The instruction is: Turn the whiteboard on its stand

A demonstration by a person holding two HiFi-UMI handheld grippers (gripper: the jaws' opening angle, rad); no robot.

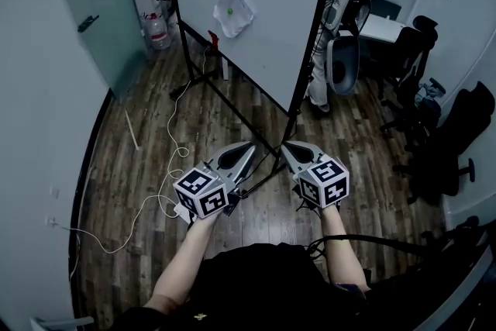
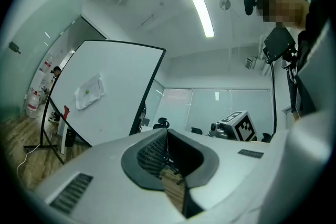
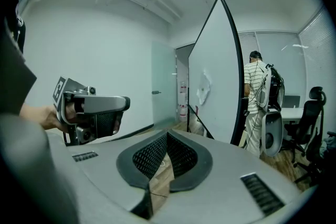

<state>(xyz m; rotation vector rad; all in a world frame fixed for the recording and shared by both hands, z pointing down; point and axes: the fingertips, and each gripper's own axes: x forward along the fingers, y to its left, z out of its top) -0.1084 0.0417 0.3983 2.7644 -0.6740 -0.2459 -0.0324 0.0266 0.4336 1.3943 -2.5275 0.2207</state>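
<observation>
One whiteboard (image 1: 248,12) on its stand (image 1: 232,101) ahead, untouched. One person (image 1: 319,77) behind its right edge. Two black chairs (image 1: 409,50) far right. Two grippers, left gripper (image 1: 246,148) and right gripper (image 1: 290,149), jaws together, empty. One white cable (image 1: 174,132) on floor.

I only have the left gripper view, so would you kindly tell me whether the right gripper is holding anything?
Observer: No, the right gripper has its jaws together with nothing between them.
Operator: Thank you. Is anybody standing beyond the far edge of the whiteboard?
Observer: Yes, a person in a striped shirt stands just past that edge, next to an office chair.
</observation>
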